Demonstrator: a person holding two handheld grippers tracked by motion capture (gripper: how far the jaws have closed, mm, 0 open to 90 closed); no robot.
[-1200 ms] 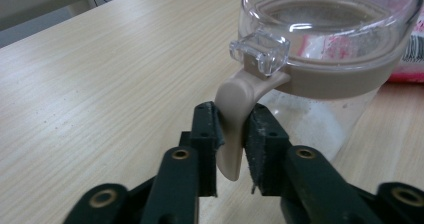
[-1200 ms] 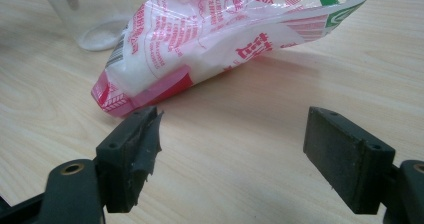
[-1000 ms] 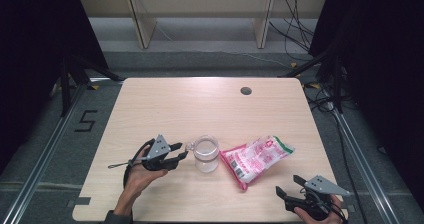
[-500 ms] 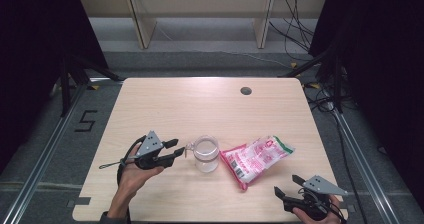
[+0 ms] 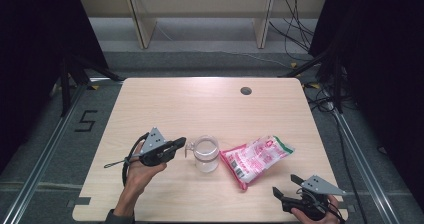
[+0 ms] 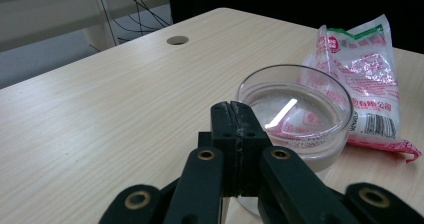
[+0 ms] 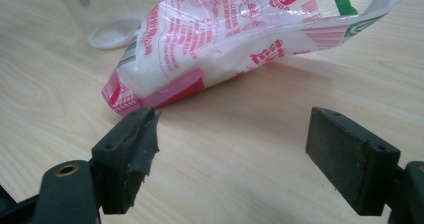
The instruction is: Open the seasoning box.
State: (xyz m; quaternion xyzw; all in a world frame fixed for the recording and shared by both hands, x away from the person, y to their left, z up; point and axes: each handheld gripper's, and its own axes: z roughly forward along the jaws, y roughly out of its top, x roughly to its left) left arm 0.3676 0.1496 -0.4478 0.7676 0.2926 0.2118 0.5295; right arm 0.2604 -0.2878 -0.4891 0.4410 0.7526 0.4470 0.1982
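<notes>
A clear glass cup (image 5: 206, 154) with a small handle on its left stands near the front middle of the wooden table (image 5: 200, 104). My left gripper (image 5: 181, 142) is shut, its tips right against the cup's handle side; in the left gripper view the jaws (image 6: 234, 109) press together in front of the cup (image 6: 295, 114). Whether the handle is pinched is hidden. A pink and white plastic bag (image 5: 257, 159) of white grains lies right of the cup. My right gripper (image 5: 284, 184) is open near the front edge, its jaws (image 7: 235, 149) wide apart just short of the bag (image 7: 225, 39).
A round cable hole (image 5: 245, 90) sits at the table's far right. Beyond the table stand shelf legs (image 5: 140, 29) and loose cables (image 5: 300, 19) on the floor. The cup's base (image 7: 100, 9) appears at the top left of the right gripper view.
My left hand and gripper shifted slightly beside the cup, tips staying at its handle. The right gripper, cup and bag have not moved.
</notes>
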